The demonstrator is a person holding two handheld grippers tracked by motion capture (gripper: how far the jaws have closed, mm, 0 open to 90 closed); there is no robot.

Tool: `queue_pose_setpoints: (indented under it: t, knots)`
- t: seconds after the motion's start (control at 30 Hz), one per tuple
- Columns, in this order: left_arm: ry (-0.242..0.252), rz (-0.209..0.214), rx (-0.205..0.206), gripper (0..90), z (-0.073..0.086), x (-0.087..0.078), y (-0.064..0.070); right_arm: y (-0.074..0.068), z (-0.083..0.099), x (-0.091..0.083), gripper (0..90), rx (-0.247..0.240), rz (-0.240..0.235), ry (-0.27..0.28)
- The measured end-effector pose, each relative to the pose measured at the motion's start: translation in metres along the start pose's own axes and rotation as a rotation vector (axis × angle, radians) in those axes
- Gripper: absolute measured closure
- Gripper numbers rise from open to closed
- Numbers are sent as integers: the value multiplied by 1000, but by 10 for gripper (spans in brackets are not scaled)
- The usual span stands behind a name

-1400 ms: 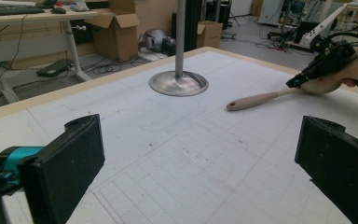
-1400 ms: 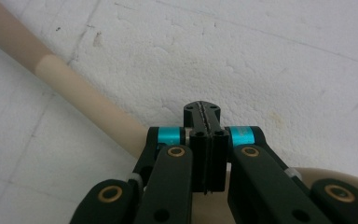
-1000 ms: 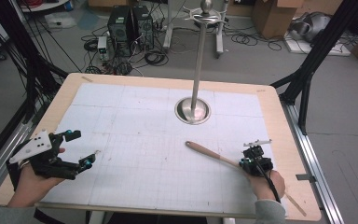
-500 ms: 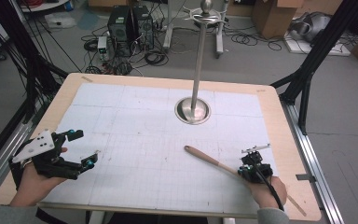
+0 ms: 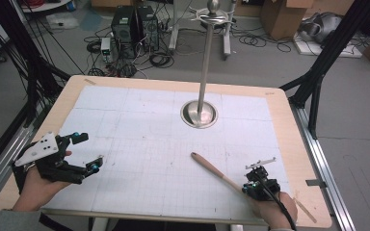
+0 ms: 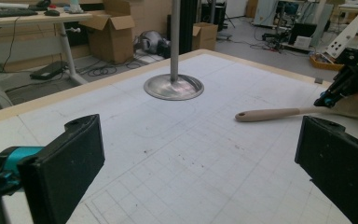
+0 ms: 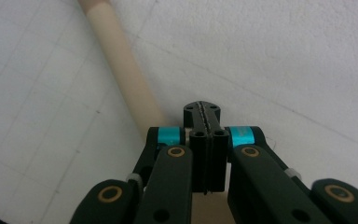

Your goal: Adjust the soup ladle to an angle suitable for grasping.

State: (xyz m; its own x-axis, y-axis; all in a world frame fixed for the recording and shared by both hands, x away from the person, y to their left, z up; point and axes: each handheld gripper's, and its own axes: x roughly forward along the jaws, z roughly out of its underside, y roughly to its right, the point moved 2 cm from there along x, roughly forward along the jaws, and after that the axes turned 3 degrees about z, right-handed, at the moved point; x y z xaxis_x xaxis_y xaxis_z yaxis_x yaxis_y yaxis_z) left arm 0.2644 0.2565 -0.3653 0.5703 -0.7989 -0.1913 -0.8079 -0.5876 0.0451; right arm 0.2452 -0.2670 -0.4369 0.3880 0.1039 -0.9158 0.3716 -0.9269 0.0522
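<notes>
Fingers of the right gripper (image 7: 204, 122) are pinched tight beside the wooden spoon (image 5: 216, 170) near the table's (image 5: 289, 144) front-right corner, apparently not clamping it; left gripper (image 5: 89, 151) gapes, empty. Spoon looks light, stiff; grip mid-handle.

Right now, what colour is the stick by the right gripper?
Pale beige stick, clearest in the left gripper view.

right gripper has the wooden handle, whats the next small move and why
Probably lift the right gripper a little, since its jaws look shut on the wooden handle, whose far end lies low on the mat. The left gripper waits open, apart.
</notes>
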Motion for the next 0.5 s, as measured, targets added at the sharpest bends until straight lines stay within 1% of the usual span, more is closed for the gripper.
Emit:
queue_pose_setpoints:
  t: [0.03,0.1,0.13,0.17,0.2,0.23,0.27,0.3,0.37,0.4,0.43,0.47,0.5]
  knots:
    - [-2,2,0,18,0,0,0,0,0,0,900,-7,0,0]
    - [0,3,-1,18,0,1,1,0,0,0,900,-3,-2,0]
    - [-5,4,6,18,0,1,1,2,0,0,900,2,-15,9]
    - [-3,4,4,18,0,1,1,3,-1,-1,900,3,-40,30]
    - [-2,4,4,18,0,1,1,4,-2,-4,900,11,-54,47]
    - [-1,2,1,18,0,0,1,4,-4,-7,900,11,-53,64]
    - [-1,1,1,18,0,0,0,3,-7,-11,900,-2,-55,94]
    - [-4,-1,1,18,1,-1,0,2,-10,-15,900,-13,-67,120]
    - [-9,-6,-1,18,3,-2,0,-4,-19,-21,900,-62,-81,175]
    - [-11,-7,0,18,3,-2,1,-8,-23,-22,900,-91,-101,202]
    - [-11,-10,-1,18,4,-3,1,-12,-27,-21,900,-107,-114,219]
    - [-13,-12,3,18,4,-5,1,-17,-32,-20,900,-133,-124,236]
    - [-12,-15,2,18,4,-6,2,-22,-37,-18,900,-156,-152,254]
